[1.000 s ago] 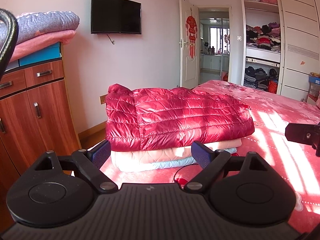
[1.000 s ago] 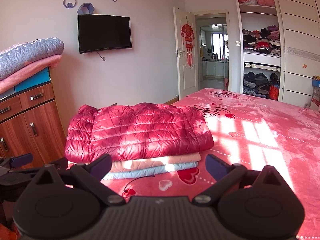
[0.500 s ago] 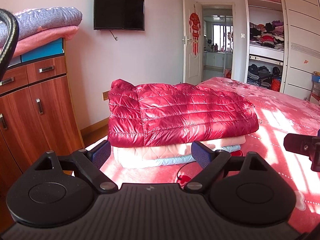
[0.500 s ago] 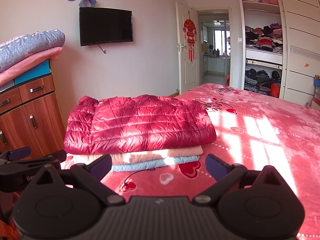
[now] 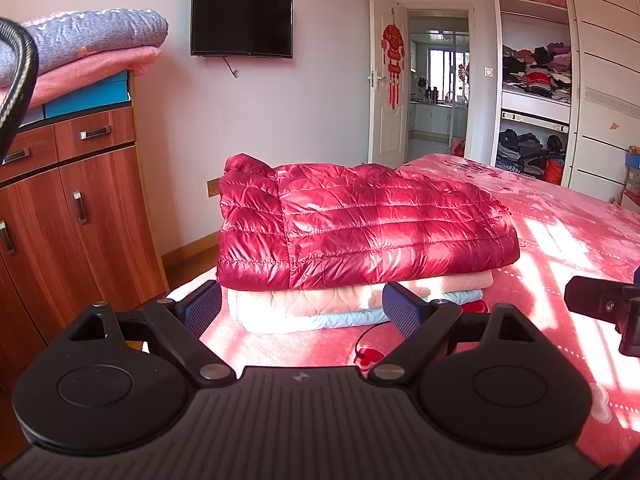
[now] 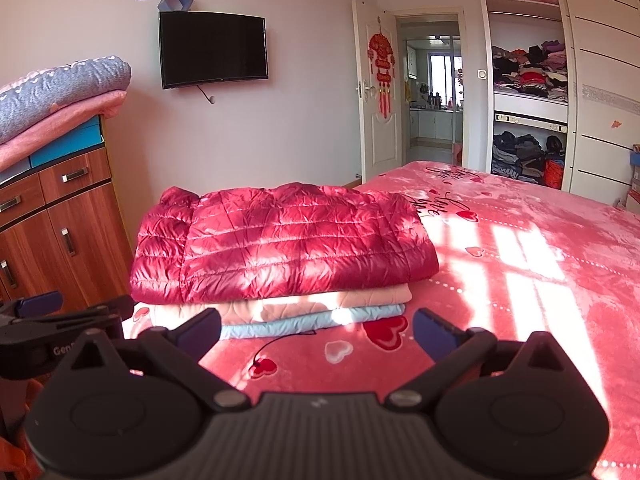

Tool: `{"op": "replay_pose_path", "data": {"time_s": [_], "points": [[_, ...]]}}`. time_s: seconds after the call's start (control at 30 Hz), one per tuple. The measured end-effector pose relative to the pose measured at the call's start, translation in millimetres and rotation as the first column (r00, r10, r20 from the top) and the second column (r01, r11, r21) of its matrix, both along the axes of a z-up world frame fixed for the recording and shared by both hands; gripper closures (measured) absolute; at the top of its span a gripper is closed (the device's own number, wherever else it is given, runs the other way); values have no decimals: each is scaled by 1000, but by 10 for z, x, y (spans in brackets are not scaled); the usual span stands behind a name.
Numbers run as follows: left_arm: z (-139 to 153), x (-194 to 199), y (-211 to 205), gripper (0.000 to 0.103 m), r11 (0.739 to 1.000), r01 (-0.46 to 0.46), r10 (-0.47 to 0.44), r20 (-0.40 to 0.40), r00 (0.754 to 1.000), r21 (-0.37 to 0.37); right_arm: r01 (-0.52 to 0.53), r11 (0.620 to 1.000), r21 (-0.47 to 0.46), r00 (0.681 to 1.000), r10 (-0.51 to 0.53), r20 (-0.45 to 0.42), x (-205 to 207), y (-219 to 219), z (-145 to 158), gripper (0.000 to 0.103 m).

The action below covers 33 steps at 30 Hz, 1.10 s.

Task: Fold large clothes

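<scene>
Cabinet: a wooden cabinet point(image 6: 60, 216) stands at the far left, off the bed, with folded blankets point(image 6: 60, 92) stacked on top.
Left gripper: the left gripper point(image 5: 300, 308) hovers low before the bed's near left corner, its fingers spread wide with nothing between them.
Stack: the red down jacket point(image 6: 280, 248) lies folded flat on top of a pink quilted garment point(image 6: 320, 300) and a light blue one point(image 6: 320, 318), all three squared up near the left edge of the bed point(image 6: 540, 280).
Cord: a thin dark cord point(image 6: 276, 342) trails from the front of the stack onto the blanket; which layer it belongs to I cannot tell.
Right gripper: the right gripper point(image 6: 316, 328) sits just beside the left one, fingers likewise spread and empty, facing the stack's front edge without touching it.
Wardrobe: an open wardrobe point(image 6: 528, 80) at the far right holds loose piles of clothes.
Progress: by the look of it the folding is done for these three pieces; no unfolded garment lies on the bed, so what remains is likely fetching another or finishing.
</scene>
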State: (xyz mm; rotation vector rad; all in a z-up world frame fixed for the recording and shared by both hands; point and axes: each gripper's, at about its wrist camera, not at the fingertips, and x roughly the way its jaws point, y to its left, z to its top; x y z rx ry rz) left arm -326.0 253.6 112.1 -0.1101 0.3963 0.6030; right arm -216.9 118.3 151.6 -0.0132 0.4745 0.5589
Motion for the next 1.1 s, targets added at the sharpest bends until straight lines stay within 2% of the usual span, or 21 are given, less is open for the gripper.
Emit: {"op": "replay_pose_path", "data": {"time_s": [0.3,0.47,0.83,1.1], "points": [[-30,5,-9,0,1000,9,-9,2,1000,4,-29,1000,3,1000,29,-6,-13,32,-43,1],[-40,-13,-7,0,1000,15,-15,12,1000,-20,-31,1000,-3,999,31,-9,-8,40,-72,1],[-62,2,-46,0,1000,20,-20,13,1000,14,-25,1000,-7,1000,25,-14,25,24,-106,1],[-99,54,-30,0,1000,19,-19,1,1000,-5,-19,1000,-2,1000,19,-17,59,-1,-133,1]]}}
